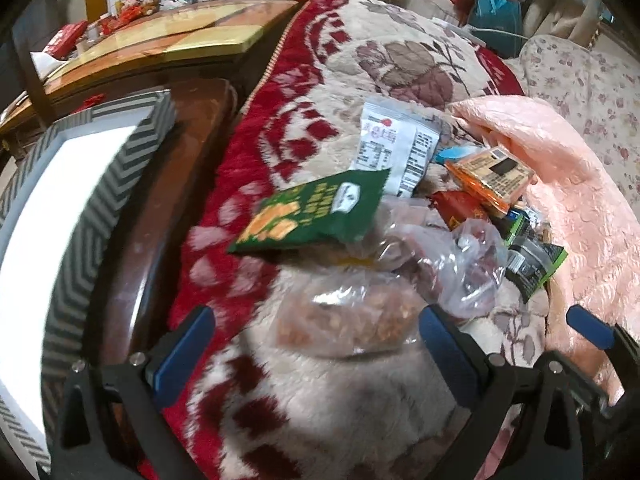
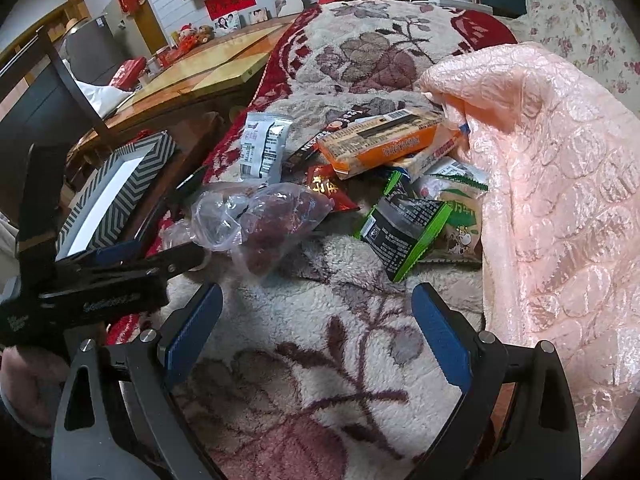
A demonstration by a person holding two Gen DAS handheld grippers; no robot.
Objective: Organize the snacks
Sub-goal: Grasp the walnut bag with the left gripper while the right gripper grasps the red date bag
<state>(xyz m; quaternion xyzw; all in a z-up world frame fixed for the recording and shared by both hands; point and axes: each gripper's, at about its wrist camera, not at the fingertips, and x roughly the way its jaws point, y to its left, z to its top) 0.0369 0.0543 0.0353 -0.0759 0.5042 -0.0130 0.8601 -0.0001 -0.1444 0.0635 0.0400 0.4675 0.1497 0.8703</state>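
A pile of snacks lies on a floral plush blanket (image 1: 360, 400). In the left wrist view my left gripper (image 1: 316, 336) is open, its jaws on either side of a clear bag of brown nuts (image 1: 352, 320). Beyond it lie a green chip packet (image 1: 316, 212), a white packet (image 1: 396, 148), an orange biscuit pack (image 1: 496, 176) and a clear bag of red dates (image 1: 460, 260). In the right wrist view my right gripper (image 2: 316, 328) is open and empty above the blanket, short of the date bag (image 2: 272, 216) and a green-black packet (image 2: 404, 232). The left gripper (image 2: 188, 256) shows at left.
A box with a grey zigzag rim (image 1: 120, 184) and white inside stands on a dark wooden stand to the left; it also shows in the right wrist view (image 2: 120, 196). A pink quilt (image 2: 560, 200) is heaped on the right. A wooden table (image 1: 168, 40) stands behind.
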